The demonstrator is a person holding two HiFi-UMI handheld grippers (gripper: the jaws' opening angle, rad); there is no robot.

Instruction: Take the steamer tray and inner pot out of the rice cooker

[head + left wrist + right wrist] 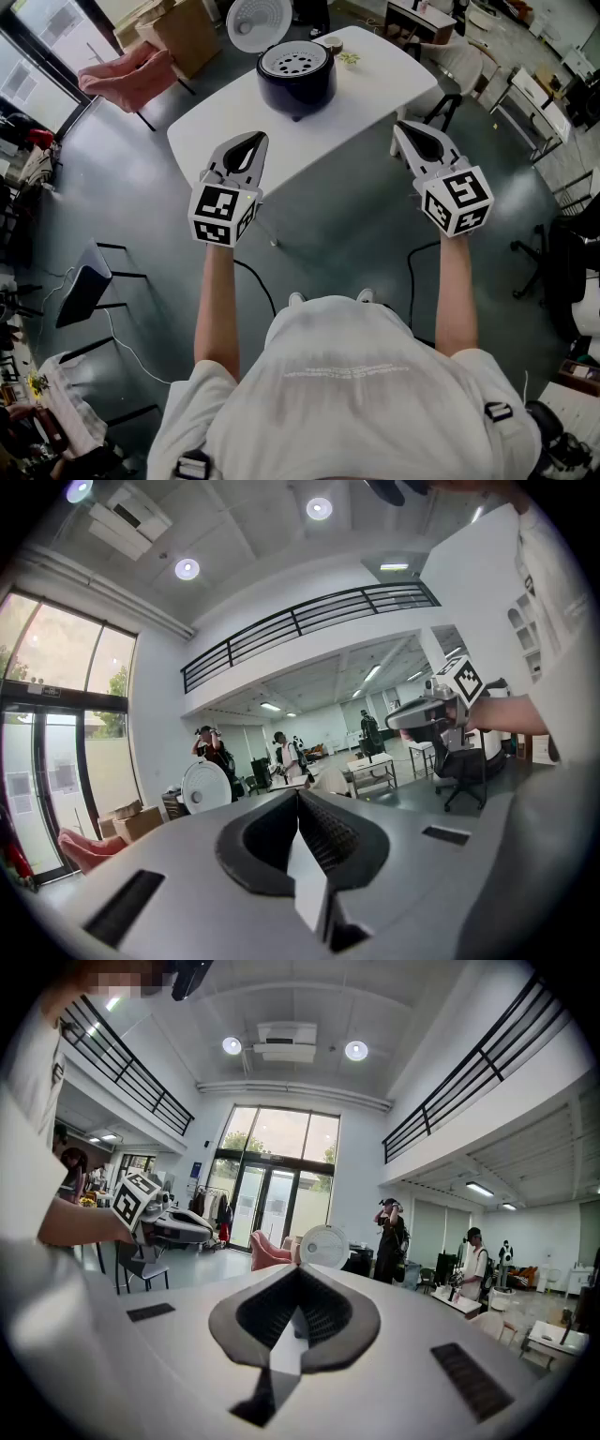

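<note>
A dark blue rice cooker (296, 82) stands on the far part of the white table (375, 89), with its white lid (259, 22) swung up behind it. Inside its top lies the white perforated steamer tray (293, 62); the inner pot under it is hidden. My left gripper (251, 142) and right gripper (405, 129) are held side by side over the table's near edge, well short of the cooker. Both are shut with nothing between the jaws. In the left gripper view the raised lid (206, 787) shows beyond the shut left gripper (298, 797); in the right gripper view the lid (323, 1247) shows too.
A small dish (332, 45) sits on the table right of the cooker. A pink armchair (131, 73) and cardboard boxes (184, 30) stand left of the table, black chairs (80, 291) at the near left, an office chair (562, 253) at the right. People stand in the background (389, 1239).
</note>
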